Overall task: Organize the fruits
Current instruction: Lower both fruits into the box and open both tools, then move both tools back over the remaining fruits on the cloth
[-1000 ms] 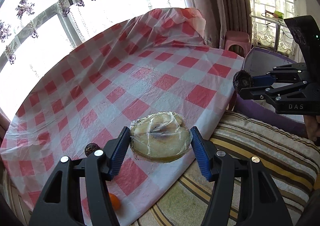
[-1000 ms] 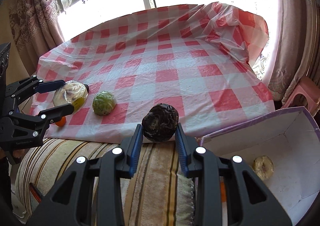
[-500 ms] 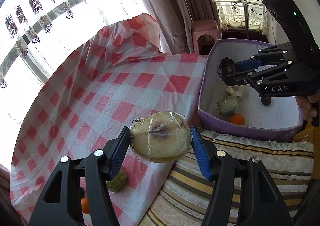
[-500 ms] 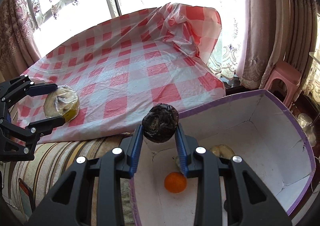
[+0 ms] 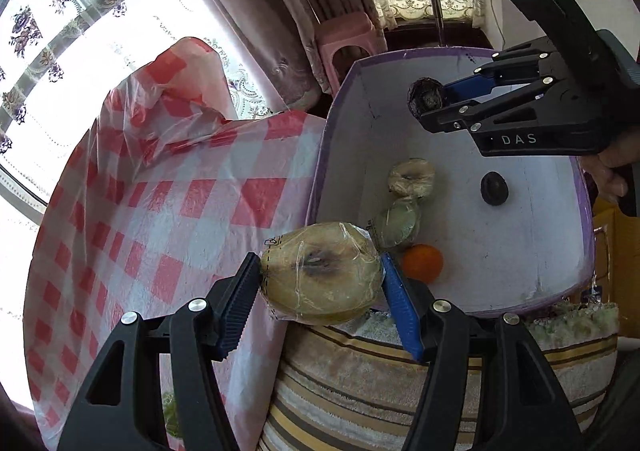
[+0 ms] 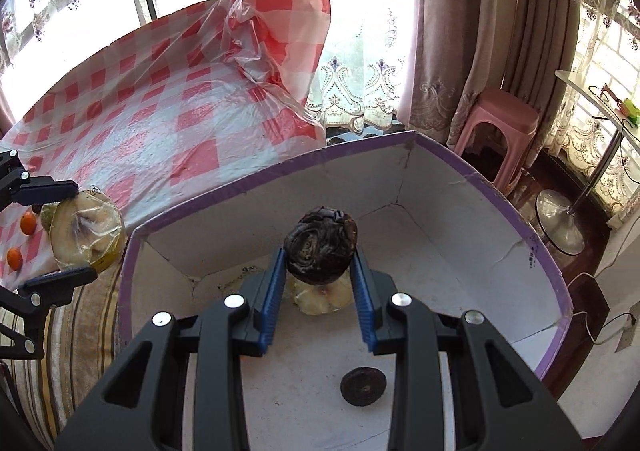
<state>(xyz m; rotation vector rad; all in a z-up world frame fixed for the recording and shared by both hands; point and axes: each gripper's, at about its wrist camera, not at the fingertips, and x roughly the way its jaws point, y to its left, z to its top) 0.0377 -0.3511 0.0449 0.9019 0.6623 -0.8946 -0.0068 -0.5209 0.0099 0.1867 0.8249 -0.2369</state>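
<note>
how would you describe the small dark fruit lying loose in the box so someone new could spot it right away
Start at the big purple-rimmed box with the white floor, beside the checked cloth. On that floor, under the right gripper, lies the small dark fruit on its own. Its neighbours are pale plastic-wrapped fruits and an orange; it alone is blackish, unwrapped and loose, unlike the dark wrinkled fruit the gripper holds.

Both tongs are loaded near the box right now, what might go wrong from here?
The dark wrinkled fruit in the right tongs hangs above a wrapped fruit in the box; dropped, it may bruise it. The left tongs hold a plastic-wrapped half fruit outside the rim; slick film could slip.
</note>
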